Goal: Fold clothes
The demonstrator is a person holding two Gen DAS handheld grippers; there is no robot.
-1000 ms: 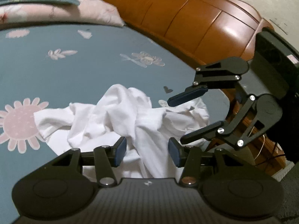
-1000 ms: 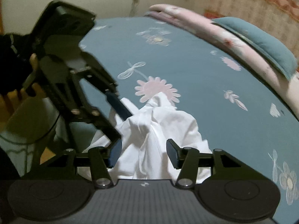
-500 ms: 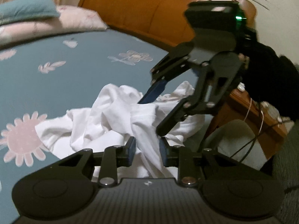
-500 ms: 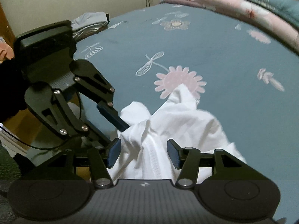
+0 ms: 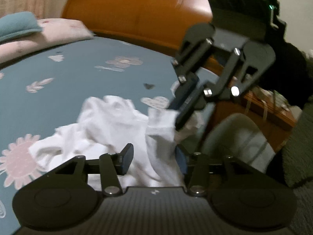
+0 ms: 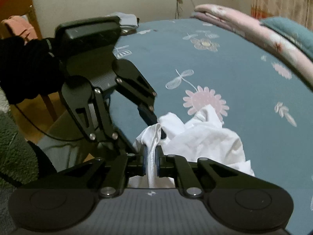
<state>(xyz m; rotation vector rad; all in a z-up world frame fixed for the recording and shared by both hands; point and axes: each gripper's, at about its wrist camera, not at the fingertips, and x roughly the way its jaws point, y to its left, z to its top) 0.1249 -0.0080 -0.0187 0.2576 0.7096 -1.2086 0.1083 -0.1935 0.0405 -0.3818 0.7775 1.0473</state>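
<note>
A crumpled white garment (image 6: 203, 137) of soft, thin cloth lies heaped at the near edge of a teal bedsheet (image 6: 225, 68) printed with pink daisies. The right gripper (image 6: 150, 161) has just clenched, its 2 blue pads pinching a twisted fold of the cloth. The left gripper (image 5: 154, 159) (matte black, ribbed body) has just spread, its jaws released with cloth bunched loosely between them. A glossy wooden headboard (image 5: 137, 13) curves beyond.
</note>
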